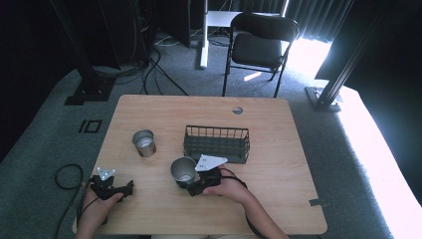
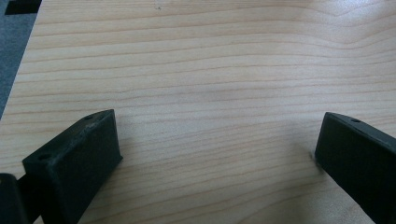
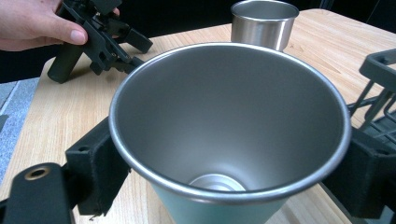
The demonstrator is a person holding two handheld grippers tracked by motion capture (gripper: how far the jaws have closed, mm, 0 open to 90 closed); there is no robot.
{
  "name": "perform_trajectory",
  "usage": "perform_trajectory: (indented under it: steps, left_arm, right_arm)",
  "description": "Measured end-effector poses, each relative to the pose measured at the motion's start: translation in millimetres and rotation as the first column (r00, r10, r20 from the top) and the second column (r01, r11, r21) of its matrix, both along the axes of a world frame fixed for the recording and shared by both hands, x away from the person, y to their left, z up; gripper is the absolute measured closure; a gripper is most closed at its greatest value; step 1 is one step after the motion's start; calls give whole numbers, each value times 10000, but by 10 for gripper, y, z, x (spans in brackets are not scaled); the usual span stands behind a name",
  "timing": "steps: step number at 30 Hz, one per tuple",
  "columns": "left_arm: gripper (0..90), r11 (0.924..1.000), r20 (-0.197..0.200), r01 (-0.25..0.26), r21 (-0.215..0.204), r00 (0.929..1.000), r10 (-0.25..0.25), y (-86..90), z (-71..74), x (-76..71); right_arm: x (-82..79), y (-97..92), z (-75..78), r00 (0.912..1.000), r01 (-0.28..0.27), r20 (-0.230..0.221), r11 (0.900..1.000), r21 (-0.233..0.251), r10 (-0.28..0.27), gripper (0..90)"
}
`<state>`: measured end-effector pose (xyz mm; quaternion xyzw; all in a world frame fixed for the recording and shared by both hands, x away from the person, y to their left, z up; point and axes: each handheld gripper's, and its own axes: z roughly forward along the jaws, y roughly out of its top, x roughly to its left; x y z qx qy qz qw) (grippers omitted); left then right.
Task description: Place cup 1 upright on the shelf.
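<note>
Right gripper (image 1: 188,186): fingers clamped on steel cup (image 1: 183,171), upright, near-centre of tabletop (image 1: 278,199), just in front of wire basket (image 1: 217,143).
Left gripper (image 1: 130,186): fingers wide apart, nothing between, low over tabletop's left-front corner.
Second cup (image 1: 144,143): upright, left of basket, well apart from held cup.

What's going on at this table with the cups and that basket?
A person works with two hand-held grippers. The right gripper has its fingers around a shiny tapered metal cup, close in front of the black wire basket. The left gripper rests open on the wooden table, holding nothing. A second metal cup stands apart.
</note>
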<state>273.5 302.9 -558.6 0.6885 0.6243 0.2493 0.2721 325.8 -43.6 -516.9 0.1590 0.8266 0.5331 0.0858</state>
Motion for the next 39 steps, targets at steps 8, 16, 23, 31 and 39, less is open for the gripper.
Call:
perform_trajectory:
  steps: [8, 16, 23, 31, 39]
  left_arm:
    - [6, 10000, -4, 2, 0, 10000, -2, 0, 0, 0]
    - [6, 10000, -6, 0, 0, 10000, 0, 0, 1, 0]
    - [6, 10000, -8, 2, 2, 10000, -2, 0, 1, 0]
    - [6, 10000, -5, -3, -3, 10000, 3, -1, 0, 0]
    - [6, 10000, 5, -11, -13, 10000, 11, -1, 0, 0]
  right_arm:
    - [-26, 90, -2, 9999, 32, 121, 10000, 9, -32, 133]
    - [-26, 108, 89, 9999, 152, 62, 9999, 69, -152, 134]
    - [-34, 72, 214, 9999, 130, -52, 9997, 225, -129, 134]
    - [-29, 35, 365, 9993, 376, 0, 9987, 354, -376, 134]
    - [-31, 15, 428, 9989, 441, 165, 9979, 472, -449, 134]
